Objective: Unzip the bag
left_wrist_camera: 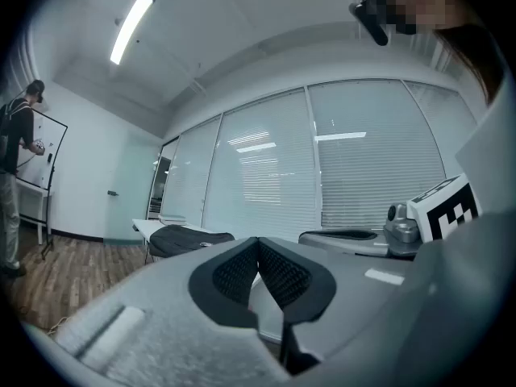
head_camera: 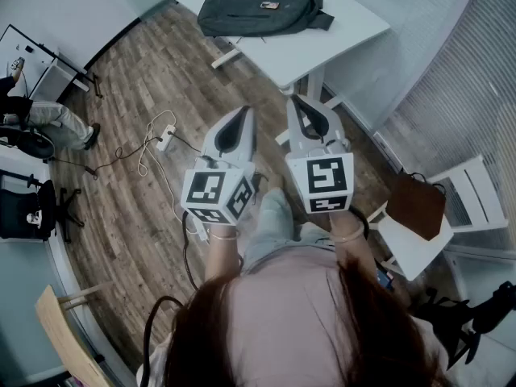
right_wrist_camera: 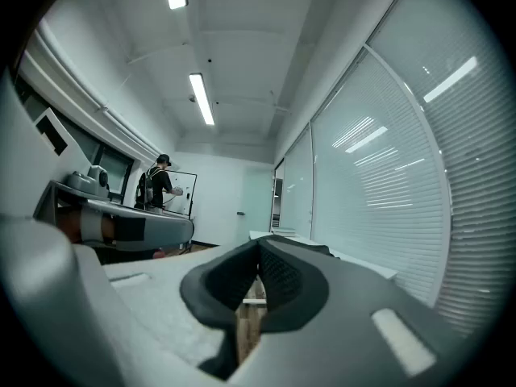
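A dark grey bag [head_camera: 256, 8] lies flat on the white table [head_camera: 347, 31] at the far end of the head view, its zip closed as far as I can see. Both grippers are held level in front of the person, well short of the table. My left gripper [head_camera: 244, 113] is shut with nothing between its pads [left_wrist_camera: 242, 268]. My right gripper [head_camera: 297, 101] beside it also has its tips together and holds nothing. In the left gripper view the bag [left_wrist_camera: 187, 238] shows low and far off to the left of the jaws [left_wrist_camera: 258, 244]. The right gripper's own jaws [right_wrist_camera: 260, 252] hide most of the bag.
A white chair [head_camera: 476, 192] with a brown bag [head_camera: 415, 205] on it stands at the right. A power strip and cables [head_camera: 164, 140] lie on the wooden floor. A wooden chair [head_camera: 63, 329] is at lower left. A person [right_wrist_camera: 156, 185] stands at a whiteboard far off.
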{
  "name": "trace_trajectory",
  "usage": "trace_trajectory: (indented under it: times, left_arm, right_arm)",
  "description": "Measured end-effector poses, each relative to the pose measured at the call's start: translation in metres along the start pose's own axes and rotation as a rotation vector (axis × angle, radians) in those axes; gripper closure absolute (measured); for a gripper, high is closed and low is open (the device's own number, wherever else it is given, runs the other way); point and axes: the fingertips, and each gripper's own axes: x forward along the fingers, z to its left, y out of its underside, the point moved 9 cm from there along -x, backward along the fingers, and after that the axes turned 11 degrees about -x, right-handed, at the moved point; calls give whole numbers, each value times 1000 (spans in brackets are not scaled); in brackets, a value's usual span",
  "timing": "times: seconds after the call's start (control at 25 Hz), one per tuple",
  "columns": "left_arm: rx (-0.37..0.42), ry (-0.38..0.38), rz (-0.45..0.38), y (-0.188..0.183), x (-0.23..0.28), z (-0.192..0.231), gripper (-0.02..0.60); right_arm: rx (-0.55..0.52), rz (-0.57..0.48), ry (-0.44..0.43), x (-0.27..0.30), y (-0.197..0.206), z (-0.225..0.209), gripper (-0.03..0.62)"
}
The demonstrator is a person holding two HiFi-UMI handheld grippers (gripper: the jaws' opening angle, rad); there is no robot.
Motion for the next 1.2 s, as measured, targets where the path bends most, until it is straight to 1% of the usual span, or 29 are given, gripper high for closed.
trace_trajectory:
  times: [0.36, 0.56, 0.8, 1.0, 1.2]
  left_arm:
    - [-16, 7, 26, 6, 22, 7, 572]
    - [-14, 8, 40, 5, 42, 17, 572]
    - [-21, 9, 49, 5, 66, 32, 572]
    - [-26, 6, 46, 1, 88, 47, 572]
    - [-34, -7, 44, -2, 108, 68, 572]
  right_arm:
    - [26, 9, -8, 15, 11, -4, 591]
    - [86, 35, -56, 30, 14, -12, 591]
    - [107, 30, -79, 56, 18, -19, 591]
    - [68, 25, -99, 85, 21, -28, 591]
    - [57, 45, -90, 115, 28, -38, 591]
